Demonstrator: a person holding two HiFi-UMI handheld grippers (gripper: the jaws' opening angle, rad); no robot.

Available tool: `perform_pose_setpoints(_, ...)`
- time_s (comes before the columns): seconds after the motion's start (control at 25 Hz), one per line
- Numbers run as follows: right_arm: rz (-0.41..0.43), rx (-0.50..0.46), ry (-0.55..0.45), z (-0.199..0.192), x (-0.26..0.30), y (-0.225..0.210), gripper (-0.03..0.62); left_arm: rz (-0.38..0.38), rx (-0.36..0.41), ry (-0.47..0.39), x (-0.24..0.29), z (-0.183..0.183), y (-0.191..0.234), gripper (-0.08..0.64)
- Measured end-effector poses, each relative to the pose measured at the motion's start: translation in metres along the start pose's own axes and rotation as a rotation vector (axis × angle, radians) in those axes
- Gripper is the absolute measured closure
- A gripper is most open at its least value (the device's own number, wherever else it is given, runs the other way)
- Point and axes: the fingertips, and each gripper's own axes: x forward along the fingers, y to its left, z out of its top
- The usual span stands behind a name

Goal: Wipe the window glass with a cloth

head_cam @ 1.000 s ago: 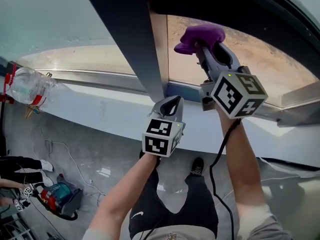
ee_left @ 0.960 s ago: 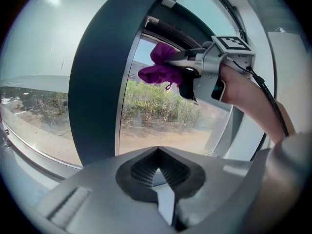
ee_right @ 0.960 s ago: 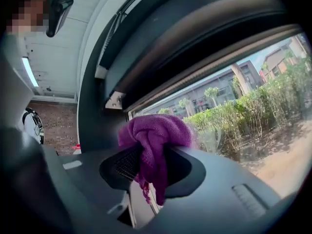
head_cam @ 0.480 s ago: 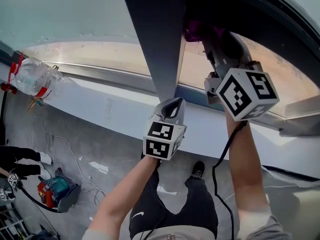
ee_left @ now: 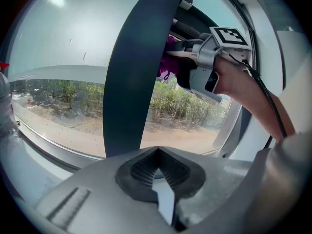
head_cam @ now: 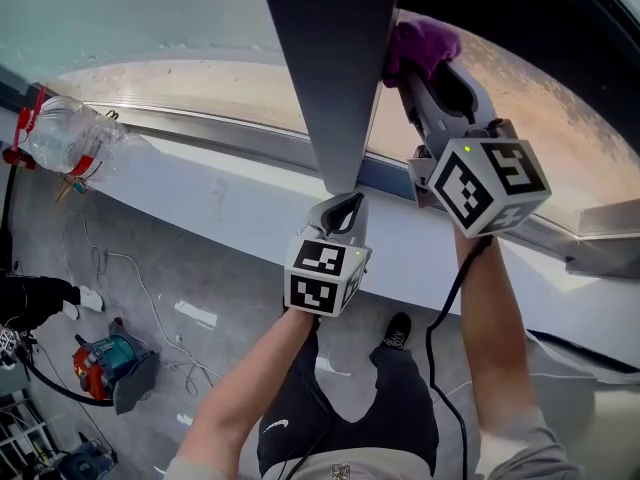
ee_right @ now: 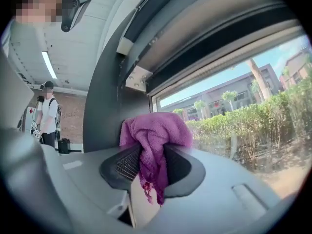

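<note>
Cloth [head_cam: 421, 46], purple and bunched into a wad, was pinched between the fingers of the right gripper [head_cam: 428, 76], with a frayed tail hanging down between the pads. The wad was raised to the right-hand pane of the window glass [head_cam: 530, 108], close beside the dark upright post [head_cam: 335, 68] that divided the window. Whether it truly pressed on the pane could not be told, though it looked to be at or very near it. Wiping seemed under way along that edge. To do it well, the wad needed to lead, so that soft fabric and not the hard fingertips met the glass. The pinch had to stay firm enough that the cloth did not drag loose. Pressure was best kept even, in overlapping strokes worked away from the post and downward toward the lower frame [head_cam: 600, 218], so that no strip was missed along the post's edge. The left gripper [head_cam: 343, 211] hung low under the post, just above the sill [head_cam: 230, 208], its fingers pressed together on nothing. It was best held there, clear of the strokes. A plastic bottle [head_cam: 65, 153] stood at the sill's far left, well apart from the work.
</note>
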Motion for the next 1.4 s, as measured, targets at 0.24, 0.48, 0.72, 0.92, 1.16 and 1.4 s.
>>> perform_pose_setpoints(0.24, 0.009, 0.017, 0.093, -0.082, 0.004, -0.011, 0.446, 0.033, -0.026, 0.039, 0.011, -0.033, 0.013, 0.560)
perform_pose_setpoints(0.48, -0.004, 0.058, 0.243, -0.197, 0.002, -0.030, 0.446, 0.076, -0.057, 0.066, 0.023, -0.065, 0.027, 0.560)
perform_pose_setpoints(0.72, -0.029, 0.110, 0.381, -0.291, -0.005, -0.048, 0.446, 0.121, -0.084, 0.075, 0.032, -0.093, 0.041, 0.560)
perform_pose_setpoints(0.92, -0.058, 0.139, 0.482, -0.366, -0.005, -0.055, 0.446, 0.150, -0.089, 0.081, 0.032, -0.116, 0.057, 0.560)
perform_pose_setpoints(1.16, -0.087, 0.198, 0.631, -0.437, -0.004, -0.064, 0.445, 0.157, -0.087, 0.086, 0.035, -0.128, 0.066, 0.560)
perform_pose_setpoints(1.4, -0.085, 0.265, 0.750, -0.460, -0.009, -0.065, 0.445, 0.147, -0.083, 0.086, 0.032, -0.125, 0.065, 0.560)
